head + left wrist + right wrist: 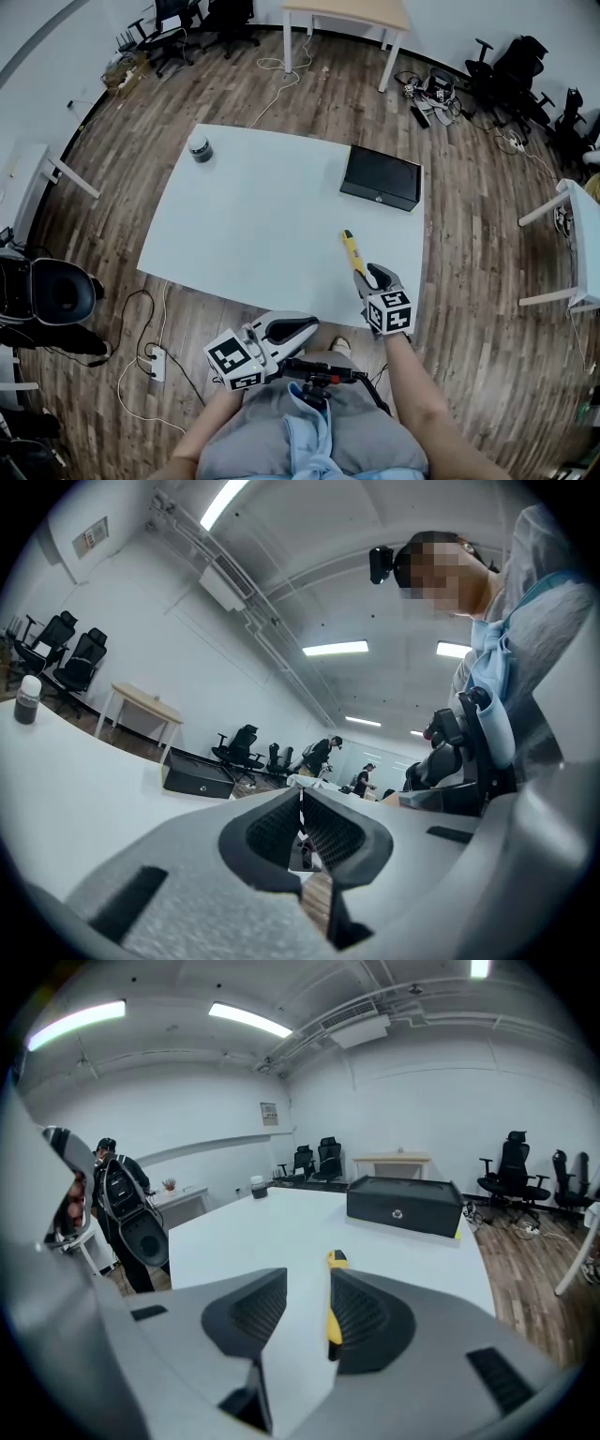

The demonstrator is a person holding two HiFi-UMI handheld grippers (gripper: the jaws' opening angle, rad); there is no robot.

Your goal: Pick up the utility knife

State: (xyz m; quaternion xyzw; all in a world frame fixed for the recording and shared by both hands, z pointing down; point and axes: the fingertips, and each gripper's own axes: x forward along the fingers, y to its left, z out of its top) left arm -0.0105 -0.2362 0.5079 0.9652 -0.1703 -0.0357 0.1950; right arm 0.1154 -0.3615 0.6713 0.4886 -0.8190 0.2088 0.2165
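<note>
At near edge of table (234,216), R gripper (362,274): tilting down, jaws gaping wide, gripping nothing
Utility knife (349,247): lying flat on table, rear end sitting btwn jaws, close by one pad
L gripper (312,324): hanging off table nr lap, jaws pressing together, empty
Black box (380,178): sitting beyond knife

The knife (350,249) is lying flat on the white table (244,216), in its near right part and short of the near edge. The body is showing as slim and yellow, with a dark cap at the far end. The long axis is running away from the person, with the far end leaning slightly left. The near end is sitting between the spread jaws of the right gripper (362,276) — close along the right-hand jaw. Whether it is touching that jaw cannot be told.
</note>
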